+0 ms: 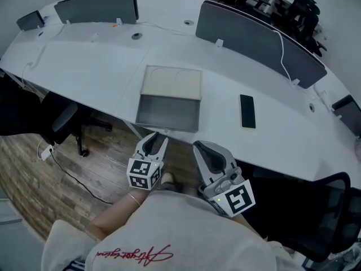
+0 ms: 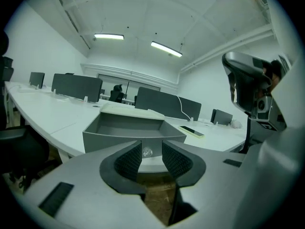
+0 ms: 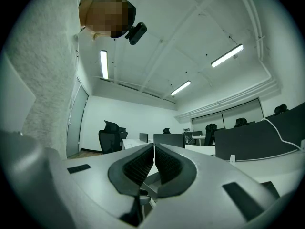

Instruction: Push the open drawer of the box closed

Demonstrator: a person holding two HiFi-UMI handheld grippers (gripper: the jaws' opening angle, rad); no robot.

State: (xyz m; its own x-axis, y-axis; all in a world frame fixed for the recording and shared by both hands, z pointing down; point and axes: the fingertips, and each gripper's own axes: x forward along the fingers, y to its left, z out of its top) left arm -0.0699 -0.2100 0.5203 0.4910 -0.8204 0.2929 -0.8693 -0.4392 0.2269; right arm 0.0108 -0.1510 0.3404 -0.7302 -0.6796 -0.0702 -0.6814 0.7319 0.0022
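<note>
A grey box [image 1: 172, 82] lies on the white desk [image 1: 84, 66], and its drawer [image 1: 168, 113] is pulled out toward me over the desk's front edge. In the left gripper view the drawer [image 2: 102, 138] is straight ahead, with its small knob [image 2: 147, 152] visible between the jaws but farther off. My left gripper [image 1: 155, 141] hovers just below the drawer front, open and holding nothing [image 2: 151, 156]. To its right my right gripper [image 1: 204, 150] is held lower. It is shut and empty [image 3: 154, 159] and points away from the box.
A dark phone [image 1: 247, 111] lies on the desk to the right of the box. Grey dividers [image 1: 242, 38] stand along the far side. Office chairs sit at the left [image 1: 59, 123] and lower right [image 1: 307, 208]. A cable [image 1: 73, 176] runs over the wooden floor.
</note>
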